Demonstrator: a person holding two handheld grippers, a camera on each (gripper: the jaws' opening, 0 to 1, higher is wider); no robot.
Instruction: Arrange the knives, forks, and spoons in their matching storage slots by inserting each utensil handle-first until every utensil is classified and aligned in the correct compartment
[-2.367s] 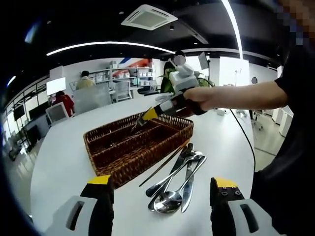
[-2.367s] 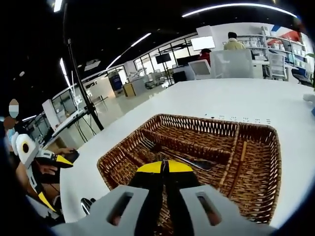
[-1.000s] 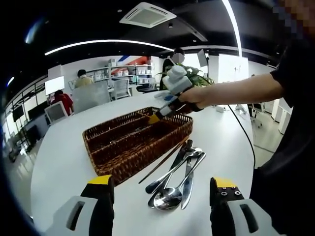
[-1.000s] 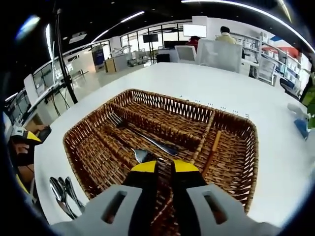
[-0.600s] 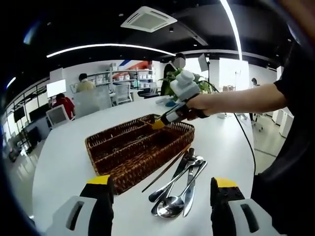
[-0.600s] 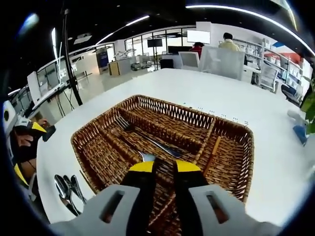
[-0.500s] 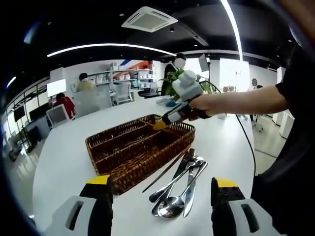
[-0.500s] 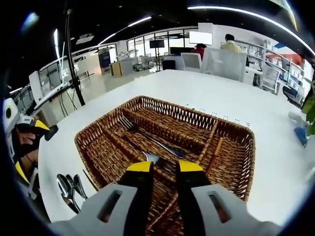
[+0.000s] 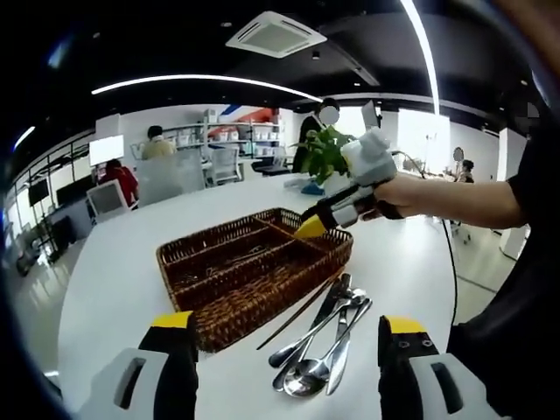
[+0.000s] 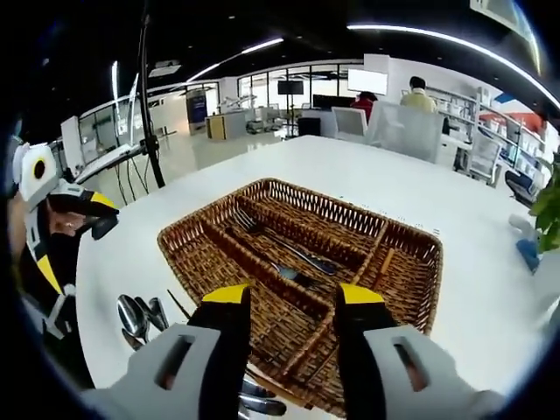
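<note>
White table [image 9: 114, 262], basket [image 9: 254, 271], cutlery [image 9: 324, 337]

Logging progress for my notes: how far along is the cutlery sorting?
Early. Done: a fork and a second utensil lie in the wicker basket. In hand: nothing; the right claw is open above the basket, the left claw open too. Left: the cutlery pile on the table.

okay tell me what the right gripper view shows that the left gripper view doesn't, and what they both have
The right gripper view looks down into the wicker basket, where a fork and a spoon lie in its slots. The left gripper view gives the loose pile of cutlery in full, with a dark stick beside it. Both share the basket, the pile and the white table.
</note>
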